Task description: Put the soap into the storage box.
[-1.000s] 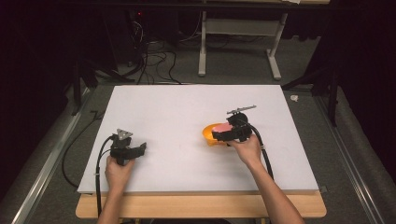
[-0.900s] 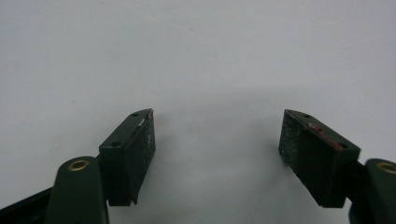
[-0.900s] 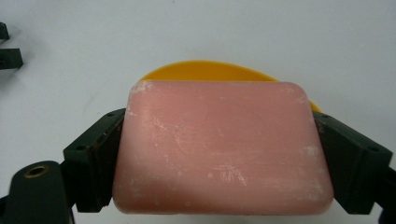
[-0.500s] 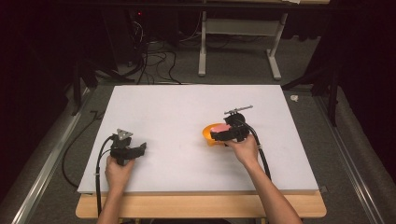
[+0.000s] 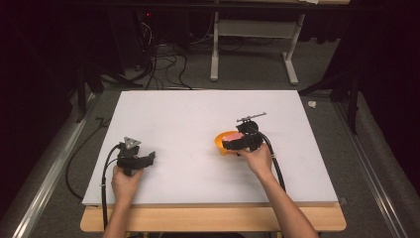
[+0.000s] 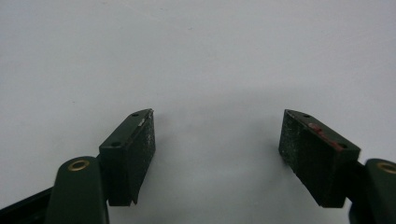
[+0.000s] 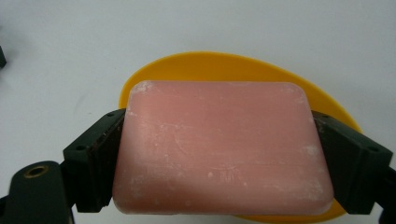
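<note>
So the worktop [image 5: 198, 124] is basically bare white, which matters because there's nothing around to stop anything that slides.

Right claw [image 7: 224, 163] has its jaws pressed against the two short ends of the soap [image 7: 224, 144], a pink bar. The bar sits between the jaws and right over the dish [image 7: 243, 70], a shallow yellow thing that sticks out past the far side of the claw. In the high view the right claw [image 5: 241, 142] is over the near side of the dish [image 5: 219, 144]. I honestly can't tell if the soap is resting in the dish or hanging just above it.

Left claw [image 6: 217, 144] is spread wide with nothing between the jaws, just white board under it, and it sits way off from the dish [image 5: 136, 159].

Stuff I'd worry about:

- Soap is slippery. The grip is only on the ends, so a hard squeeze could pop the bar out forward or down.
- If it drops on the dish rim, that light dish probably flips or skates away.
- Any sideways drag while the bar touches the dish shoves the dish along too, since the left claw isn't holding it.
- The chalky surface might crumble under the pads and loosen the hold.
</note>
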`<state>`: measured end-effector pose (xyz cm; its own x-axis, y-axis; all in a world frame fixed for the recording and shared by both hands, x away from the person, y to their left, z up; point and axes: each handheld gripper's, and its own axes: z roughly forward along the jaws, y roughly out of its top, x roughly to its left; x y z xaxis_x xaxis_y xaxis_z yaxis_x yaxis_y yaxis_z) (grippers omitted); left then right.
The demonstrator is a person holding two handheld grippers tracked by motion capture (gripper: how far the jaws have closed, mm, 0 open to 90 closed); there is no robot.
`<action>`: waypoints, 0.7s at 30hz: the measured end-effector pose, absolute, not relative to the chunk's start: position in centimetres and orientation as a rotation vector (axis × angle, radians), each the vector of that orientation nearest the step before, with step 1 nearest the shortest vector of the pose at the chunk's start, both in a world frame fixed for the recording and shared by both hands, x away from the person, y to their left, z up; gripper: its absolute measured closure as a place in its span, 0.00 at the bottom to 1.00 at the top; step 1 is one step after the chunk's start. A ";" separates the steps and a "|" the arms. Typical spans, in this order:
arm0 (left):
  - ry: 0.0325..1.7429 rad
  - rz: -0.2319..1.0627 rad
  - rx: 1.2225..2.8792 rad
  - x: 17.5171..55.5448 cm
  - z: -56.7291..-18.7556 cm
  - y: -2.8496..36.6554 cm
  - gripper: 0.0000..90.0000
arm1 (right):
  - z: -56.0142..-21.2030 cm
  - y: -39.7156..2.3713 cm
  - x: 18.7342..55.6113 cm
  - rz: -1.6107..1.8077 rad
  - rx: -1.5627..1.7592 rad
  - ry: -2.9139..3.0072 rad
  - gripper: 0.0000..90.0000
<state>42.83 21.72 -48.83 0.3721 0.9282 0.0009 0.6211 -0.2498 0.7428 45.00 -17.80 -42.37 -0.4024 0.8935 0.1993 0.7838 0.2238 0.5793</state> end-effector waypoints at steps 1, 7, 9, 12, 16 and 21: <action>1.334 0.595 1.973 42.8 -48.8 21.7 0.31 | -42.4 -17.8 45.0 0.928 1.606 2.314 0.15; 1.334 0.595 1.974 42.8 -48.8 21.7 0.30 | -42.6 -17.8 45.1 0.932 1.633 2.310 0.15; 1.334 0.595 1.974 42.8 -48.8 21.7 0.30 | -42.7 -17.8 45.2 0.923 1.643 2.309 0.15; 1.333 0.594 1.974 42.8 -48.8 21.7 0.30 | -42.9 -17.9 45.2 0.913 1.661 2.302 0.15; 1.333 0.595 1.974 42.8 -48.8 21.7 0.31 | -42.6 -18.2 45.2 0.944 1.681 2.259 0.14; 1.333 0.594 1.974 42.8 -48.8 21.7 0.31 | -42.4 -18.1 45.0 0.940 1.665 2.252 0.14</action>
